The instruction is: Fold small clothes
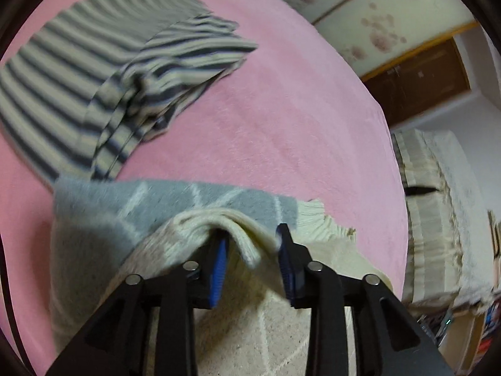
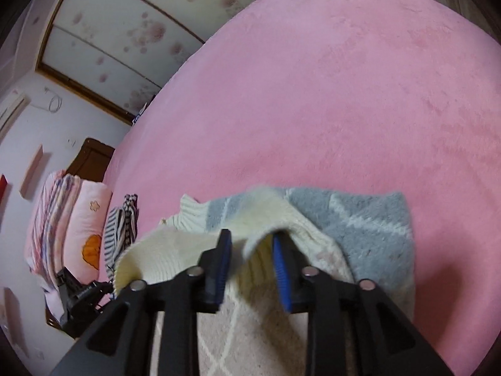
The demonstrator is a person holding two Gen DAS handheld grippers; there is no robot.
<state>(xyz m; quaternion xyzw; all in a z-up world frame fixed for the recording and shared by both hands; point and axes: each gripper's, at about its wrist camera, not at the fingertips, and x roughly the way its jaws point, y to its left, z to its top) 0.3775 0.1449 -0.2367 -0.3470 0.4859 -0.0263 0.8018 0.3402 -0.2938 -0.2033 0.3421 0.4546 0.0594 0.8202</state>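
Cream-grey sweater (image 1: 103,219) on pink blanket (image 1: 266,109), left gripper (image 1: 250,250) and right gripper (image 2: 250,247) jaws apart, folds loose between, striped garment (image 1: 94,78) near.

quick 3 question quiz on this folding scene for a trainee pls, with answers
1. True or false: the left gripper has its pads clamped flat on the cream and grey sweater.
2. In the left wrist view, which garment lies beyond the sweater on the pink blanket? A) striped top B) red sock C) denim shorts
3. In the right wrist view, what sits between the fingers of the right gripper?

Key
1. False: the jaws stand apart, with a cream fold loose between them.
2. A, the striped top.
3. A fold of the sweater's cream knit edge, not pinched.
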